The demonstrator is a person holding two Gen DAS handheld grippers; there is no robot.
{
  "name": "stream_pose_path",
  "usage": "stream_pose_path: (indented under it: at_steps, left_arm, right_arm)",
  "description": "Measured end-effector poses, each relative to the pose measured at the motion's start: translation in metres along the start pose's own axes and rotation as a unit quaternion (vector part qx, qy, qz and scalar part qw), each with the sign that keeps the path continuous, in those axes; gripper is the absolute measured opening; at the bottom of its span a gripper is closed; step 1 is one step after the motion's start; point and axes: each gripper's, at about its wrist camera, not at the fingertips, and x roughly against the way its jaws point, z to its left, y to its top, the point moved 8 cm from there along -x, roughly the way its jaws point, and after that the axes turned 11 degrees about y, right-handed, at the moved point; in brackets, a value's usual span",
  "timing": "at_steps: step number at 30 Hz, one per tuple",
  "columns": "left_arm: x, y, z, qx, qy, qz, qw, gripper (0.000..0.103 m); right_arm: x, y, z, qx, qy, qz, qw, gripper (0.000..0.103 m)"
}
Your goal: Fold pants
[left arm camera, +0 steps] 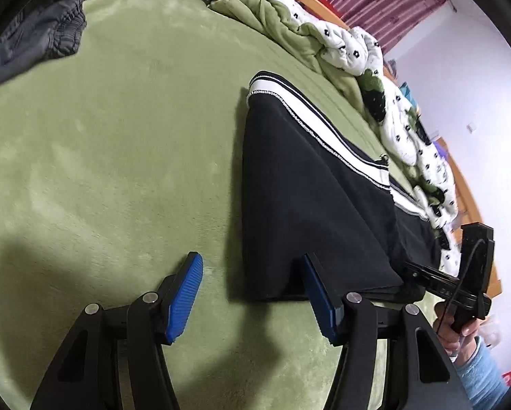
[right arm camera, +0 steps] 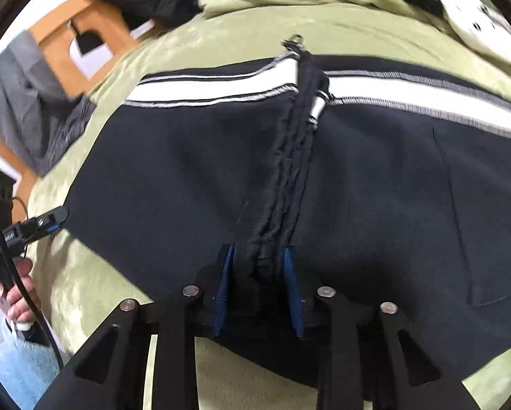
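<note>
Pants [left arm camera: 310, 184], black with a white side stripe, lie folded on the green blanket [left arm camera: 118, 157] in the left wrist view, their near corner just ahead of the left gripper [left arm camera: 252, 273]. That gripper stands wide apart and holds nothing; 1 blue pad rests over bare blanket, the other right at the cloth's near edge, probably lined up to take that corner. To its left the blanket is free, with grey clothing [left arm camera: 40, 44] well apart at the far end and a rumpled quilt [left arm camera: 351, 51] along the far side. The right gripper [left arm camera: 422, 273] reaches in at the garment's right edge.

From the right wrist view, the right gripper [right arm camera: 258, 273] is closed on a bunched ridge of the pants [right arm camera: 173, 171], likely the waistband, so the fabric can be lifted. The white stripe [right arm camera: 214, 87] marks the far edge; green blanket [right arm camera: 95, 273] shows beyond every side, leaving room to swing the fold. The left gripper [right arm camera: 55, 217] hovers beside the left edge.
</note>
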Motion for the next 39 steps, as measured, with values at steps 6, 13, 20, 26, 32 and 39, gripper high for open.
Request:
stream_pose_path:
  at_steps: [6, 13, 20, 26, 32, 39]
  left_arm:
    - [-0.012, 0.007, -0.008, 0.012, 0.018, 0.006, 0.9997, 0.044]
    - [0.013, 0.028, -0.045, -0.02, 0.067, -0.005, 0.9975, 0.012]
    - [0.059, 0.06, -0.149, -0.109, 0.092, -0.052, 0.9884, 0.011]
    - [0.062, 0.047, -0.281, -0.209, 0.093, -0.053, 0.9719, 0.011]
    - [0.01, 0.004, -0.368, -0.232, 0.06, -0.032, 0.9703, 0.011]
    - [-0.062, -0.064, -0.407, -0.245, 0.018, 0.034, 0.9688, 0.011]
  right_arm:
    - [0.052, 0.005, -0.016, -0.041, -0.045, -0.061, 0.996, 0.036]
    - [0.126, 0.009, -0.059, -0.046, -0.152, -0.111, 0.981, 0.036]
    - [0.198, -0.013, -0.13, -0.09, -0.19, -0.16, 0.964, 0.038]
    - [0.238, -0.027, -0.159, -0.115, -0.225, -0.197, 0.947, 0.038]
    - [0.264, -0.046, -0.178, -0.154, -0.24, -0.222, 0.932, 0.04]
    - [0.267, -0.052, -0.188, -0.173, -0.239, -0.226, 0.928, 0.041]
